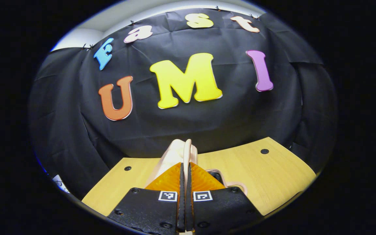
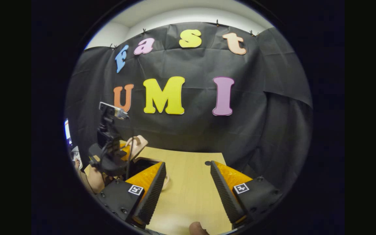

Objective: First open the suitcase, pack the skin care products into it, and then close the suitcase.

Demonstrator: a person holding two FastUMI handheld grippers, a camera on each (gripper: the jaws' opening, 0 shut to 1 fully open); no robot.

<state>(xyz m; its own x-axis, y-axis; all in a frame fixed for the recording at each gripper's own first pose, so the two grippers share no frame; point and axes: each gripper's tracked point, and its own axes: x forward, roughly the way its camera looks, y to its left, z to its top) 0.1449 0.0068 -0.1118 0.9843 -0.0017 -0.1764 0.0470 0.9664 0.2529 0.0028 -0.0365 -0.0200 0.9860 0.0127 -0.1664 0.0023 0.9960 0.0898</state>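
Closest to the lens in the left gripper view, the left tongs (image 1: 185, 166) are pressed together on a thin cream edge. I judge this to be the raised lid (image 1: 171, 153) of the small cream plastic suitcase (image 1: 232, 184). Both orange fingers bear on it, with no gap visible between pad and lid.

In the right gripper view the lid (image 2: 138, 142) stands up above the suitcase (image 2: 144, 164), with its handle uppermost. The dark opening of the case lies directly below it. The left tongs (image 2: 126, 151) grip the lid from the side of the suitcase facing the operator. A hand (image 2: 95, 179) is on that tool's body.

The right tongs (image 2: 188, 164) are spread wide and hold nothing. They hang over the bare light wooden bench (image 2: 191, 195), just beside the suitcase on its right. A fingertip (image 2: 197, 229) shows at the bottom edge of that view.

Assessment: the opening step is in hand and packing has not begun. The suitcase is nearer the left tongs, which are already engaged, so the right tongs are the free pair for loading. The relation that matters is that the opening lies to the left of the right tongs and close by. The upright lid and the left tool stand over the suitcase's far and left sides. I would therefore approach from the right, over the near rim.

The risk is that the lid slips from a thin-edge grip and drops onto whatever is going in.
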